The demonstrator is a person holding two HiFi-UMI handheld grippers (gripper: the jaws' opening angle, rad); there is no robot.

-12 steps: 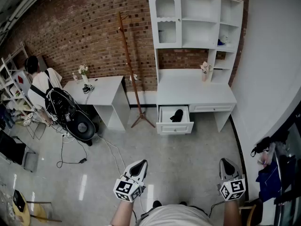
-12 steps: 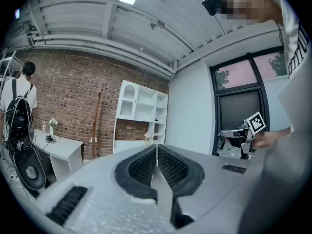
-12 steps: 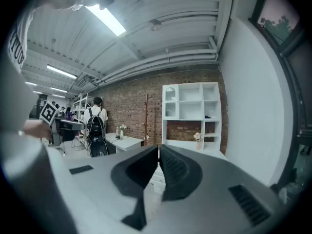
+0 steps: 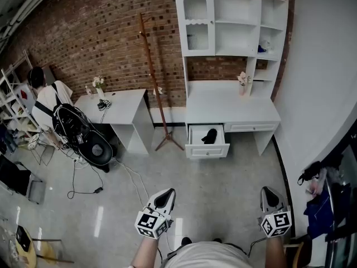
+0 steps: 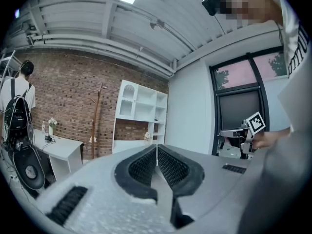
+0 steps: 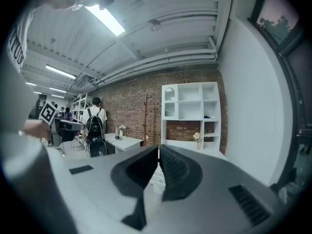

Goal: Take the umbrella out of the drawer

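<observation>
Brick wall behind — umbrella in open drawer, well apart from the fingers.

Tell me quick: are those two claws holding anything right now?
Left gripper: closed, holding nothing.
Right gripper: closed, holding nothing.

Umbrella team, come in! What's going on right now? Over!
Both shut and empty: left gripper, right gripper, well back from the open drawer. The umbrella lies inside it, untouched. The floor between looks bare; coat stand off to the drawer's left.
</observation>
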